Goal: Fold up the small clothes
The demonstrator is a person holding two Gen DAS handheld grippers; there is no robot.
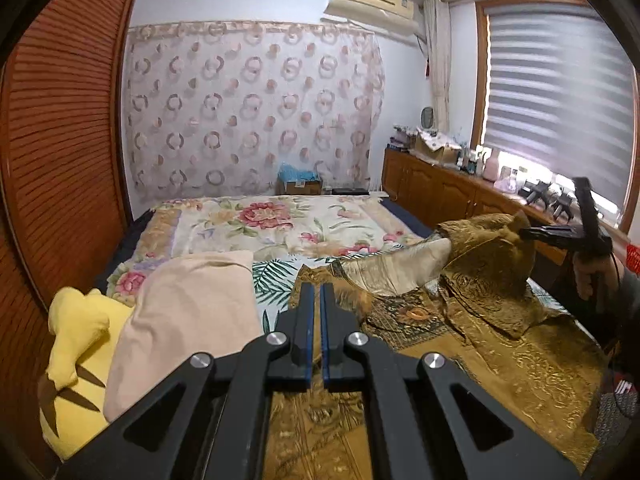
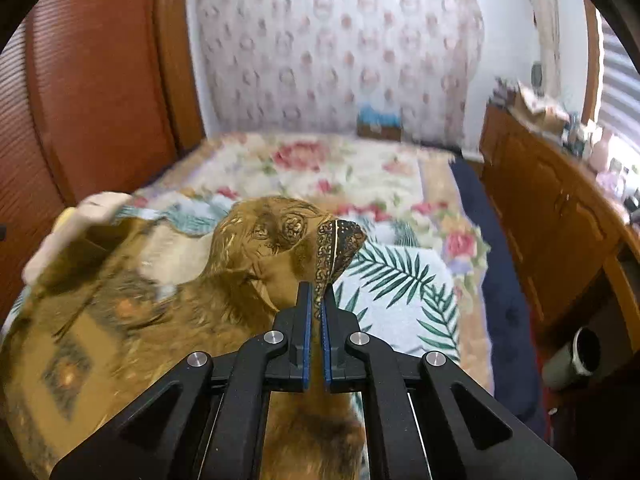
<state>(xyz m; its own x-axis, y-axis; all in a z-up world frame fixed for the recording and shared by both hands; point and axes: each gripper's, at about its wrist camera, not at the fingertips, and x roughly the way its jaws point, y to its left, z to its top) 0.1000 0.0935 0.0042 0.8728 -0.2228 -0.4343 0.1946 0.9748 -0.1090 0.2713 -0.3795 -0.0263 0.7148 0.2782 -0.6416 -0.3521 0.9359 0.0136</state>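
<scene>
A gold-brown patterned garment [image 1: 500, 344] lies spread on the bed, its pale lining showing near the middle. My right gripper [image 2: 317, 292] is shut on a dark-trimmed edge of this garment [image 2: 340, 248] and holds that part lifted above the bed; it also shows in the left wrist view [image 1: 528, 233] at the right, with the raised cloth hanging from it. My left gripper [image 1: 317, 292] has its jaws nearly closed over the garment's near left edge; whether cloth is pinched between them I cannot tell.
A beige folded cloth [image 1: 180, 320] and a yellow plush toy [image 1: 76, 360] lie at the left of the bed. The floral bedspread [image 1: 272, 220] stretches behind. A wooden cabinet [image 1: 432, 188] with clutter runs along the right; a louvred wardrobe [image 1: 60, 140] stands left.
</scene>
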